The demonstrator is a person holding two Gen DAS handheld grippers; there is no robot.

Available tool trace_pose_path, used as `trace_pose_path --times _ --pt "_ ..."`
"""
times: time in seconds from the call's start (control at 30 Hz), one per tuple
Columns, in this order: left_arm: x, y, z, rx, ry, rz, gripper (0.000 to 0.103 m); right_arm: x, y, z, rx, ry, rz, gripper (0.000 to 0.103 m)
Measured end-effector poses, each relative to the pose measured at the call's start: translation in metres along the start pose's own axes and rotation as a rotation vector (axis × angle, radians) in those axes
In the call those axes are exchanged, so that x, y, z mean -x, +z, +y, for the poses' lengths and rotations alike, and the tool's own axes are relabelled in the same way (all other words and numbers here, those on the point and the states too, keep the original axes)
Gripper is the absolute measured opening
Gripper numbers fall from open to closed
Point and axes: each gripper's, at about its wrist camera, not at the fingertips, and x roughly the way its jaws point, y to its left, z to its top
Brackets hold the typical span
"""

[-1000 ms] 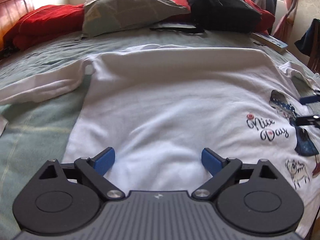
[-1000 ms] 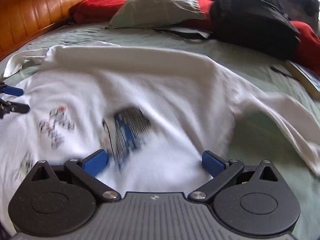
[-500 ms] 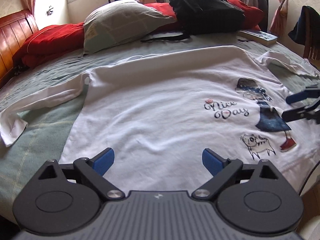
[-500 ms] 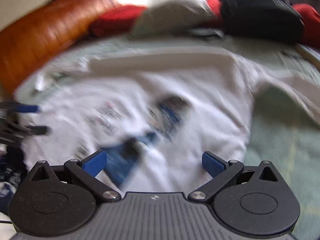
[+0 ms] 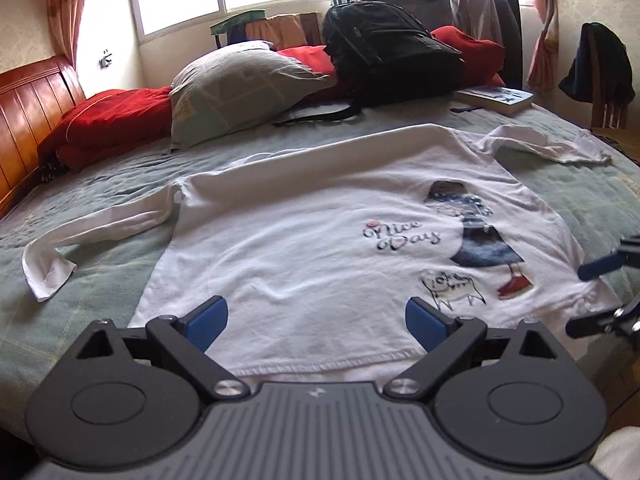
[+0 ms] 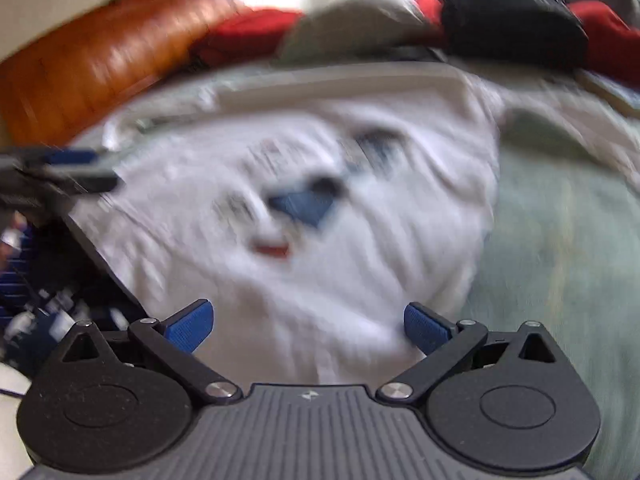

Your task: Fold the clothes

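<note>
My left tool [image 5: 316,326] has its blue pads spread wide, nothing between them, hanging just above the near hem of the white shirt [image 5: 320,264]. My right tool [image 6: 308,326] is spread too and empty; its view is smeared with motion blur, so I read little beyond the shirt body ahead of it. In the left view the right tool [image 5: 600,296] shows at 3 o'clock, by the shirt's hem corner, apart from the cloth as far as I can tell. The shirt lies flat, print side up, on the green bed [image 5: 100,280]: hem at 6 o'clock, shoulders toward 12. One sleeve [image 5: 100,232] runs out to 9 o'clock with the cuff turned back, the other sleeve [image 5: 540,146] lies rumpled at about 1 o'clock. I judge folding is not started: laid out only, no sleeve brought in, no body fold. Everything is left to do, sleeves inward first, then halving. Past the collar sit a pillow [image 5: 236,88], black backpack [image 5: 388,52], a book [image 5: 496,98] and a red blanket [image 5: 108,120], clear of the fold area.
</note>
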Motion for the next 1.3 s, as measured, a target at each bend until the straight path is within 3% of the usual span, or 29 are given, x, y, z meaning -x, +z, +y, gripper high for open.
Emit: trace_pose_path --times 0.17,0.33,0.5,0.63,0.8,0.9,1.0,1.1,1.2,1.3 --pt "0.009 -0.012 -0.009 -0.009 -0.003 0.002 0.096 0.024 -0.02 0.011 -0.04 -0.023 -0.015 0.103" --pt "0.018 -0.014 -0.008 -0.003 0.0 -0.019 0.096 0.034 -0.003 0.037 0.065 -0.043 -0.11 0.103" --pt "0.016 -0.022 0.004 0.049 -0.001 -0.011 0.096 0.002 0.022 0.052 0.114 -0.16 -0.153 0.103" --pt "0.006 -0.025 0.009 0.063 -0.012 -0.002 0.096 -0.034 0.023 0.049 0.074 -0.243 -0.081 0.103" --pt "-0.014 -0.019 -0.002 -0.002 -0.071 -0.01 0.096 -0.042 0.009 0.043 0.076 -0.214 -0.073 0.103" --pt "-0.035 -0.021 -0.008 -0.013 -0.083 0.047 0.096 -0.041 0.009 0.039 0.07 -0.188 -0.069 0.103" --pt "-0.05 -0.035 -0.001 0.064 -0.104 0.15 0.096 -0.041 0.01 0.038 0.077 -0.176 -0.062 0.103" --pt "-0.037 -0.044 0.007 0.104 -0.182 0.172 0.099 -0.04 0.01 0.038 0.087 -0.168 -0.055 0.103" --pt "-0.017 -0.04 0.025 0.111 -0.216 0.136 0.099 -0.04 0.011 0.037 0.091 -0.162 -0.045 0.103" --pt "-0.011 -0.025 0.055 0.136 -0.177 0.046 0.1 -0.041 0.012 0.037 0.092 -0.164 -0.041 0.103"
